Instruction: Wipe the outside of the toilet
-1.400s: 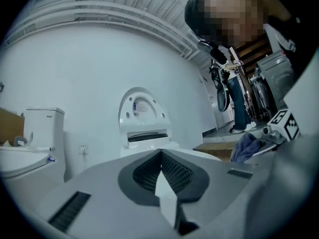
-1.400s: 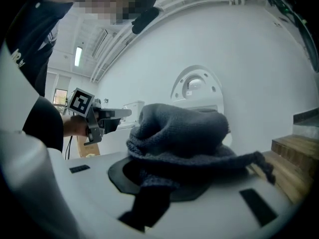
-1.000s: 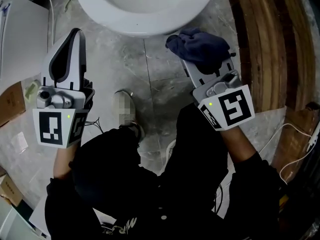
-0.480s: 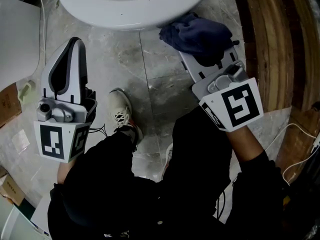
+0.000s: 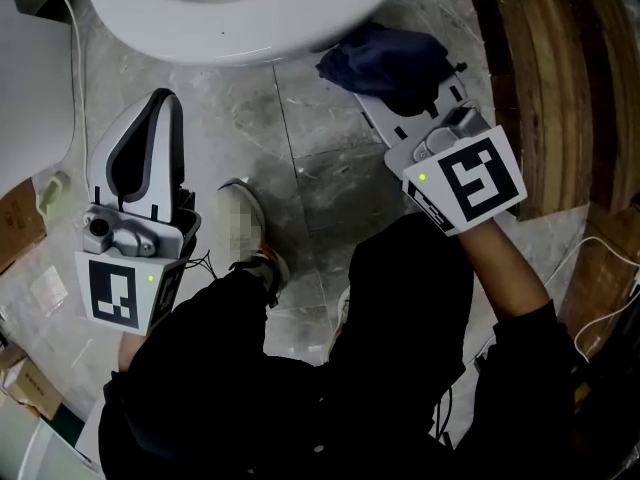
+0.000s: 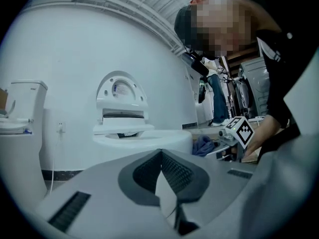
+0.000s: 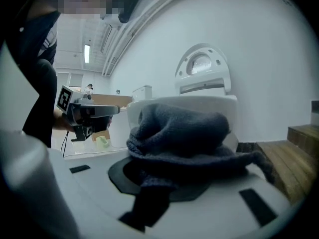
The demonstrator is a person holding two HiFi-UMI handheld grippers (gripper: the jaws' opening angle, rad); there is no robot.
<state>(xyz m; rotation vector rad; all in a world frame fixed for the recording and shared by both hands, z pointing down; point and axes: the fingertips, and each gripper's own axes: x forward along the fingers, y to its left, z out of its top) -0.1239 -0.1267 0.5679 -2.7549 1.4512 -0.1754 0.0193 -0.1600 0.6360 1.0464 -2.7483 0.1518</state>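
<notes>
The white toilet bowl [image 5: 240, 23] fills the top of the head view. A dark blue cloth [image 5: 385, 58] is bunched against the bowl's lower right outside edge, and my right gripper [image 5: 400, 93] is shut on it. In the right gripper view the cloth [image 7: 184, 133] covers the jaws, with the bowl [image 7: 199, 102] just behind it. My left gripper [image 5: 160, 103] hangs over the floor left of the bowl, shut with nothing in it; its pads [image 6: 169, 171] meet in the left gripper view. From there the toilet [image 6: 142, 138] stands ahead.
Dark wooden steps [image 5: 540, 88] rise at the right, close to my right gripper. A second white toilet [image 5: 30, 88] stands at the left, with cardboard [image 5: 20, 223] and a small green object [image 5: 50, 193] on the floor. The person's shoe [image 5: 245, 228] sits between the grippers. A white cable [image 5: 590, 308] lies at right.
My right gripper has carried the cloth up against the bowl's outer edge. The left gripper has stayed shut, shifting only slightly.
</notes>
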